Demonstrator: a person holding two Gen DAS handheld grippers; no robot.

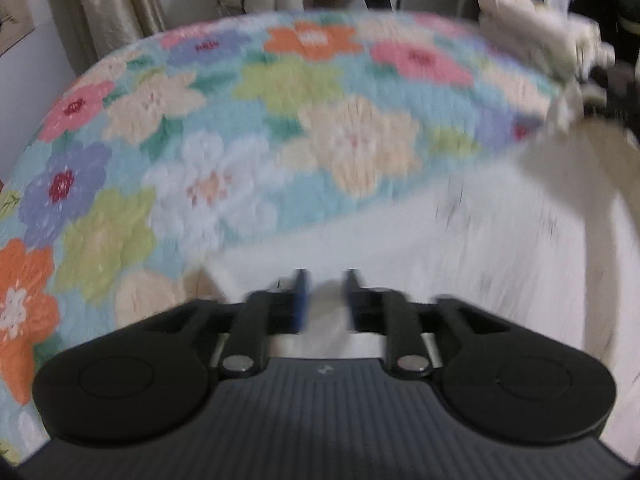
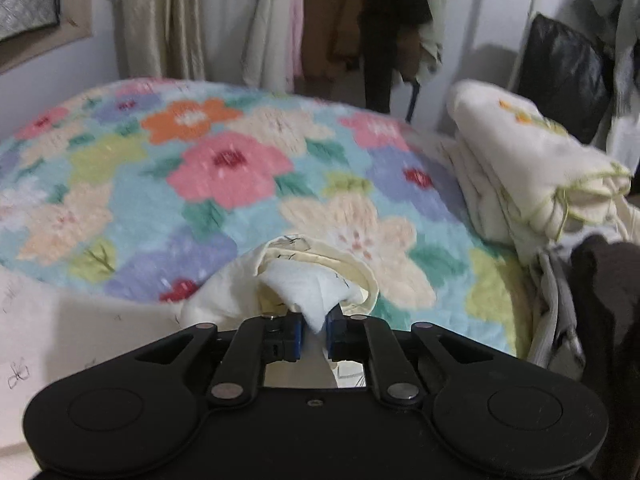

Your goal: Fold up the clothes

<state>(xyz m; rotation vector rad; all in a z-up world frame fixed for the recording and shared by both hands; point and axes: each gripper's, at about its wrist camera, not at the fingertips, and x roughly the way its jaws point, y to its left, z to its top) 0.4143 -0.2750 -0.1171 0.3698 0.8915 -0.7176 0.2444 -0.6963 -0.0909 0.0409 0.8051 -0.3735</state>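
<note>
Folding a white garment on the flowered bed

The bed (image 1: 248, 128) with its flowered cover carries the white garment (image 1: 460, 240) across its near edge; a folded cream stack (image 2: 532, 176) lies at the bed's right side. The left tongs (image 1: 324, 292) stand partly open with cloth between the pads, grip unclear in the blur. The right tongs (image 2: 313, 328) pinch a bunched corner. Best keep both edges level and taut.
</note>
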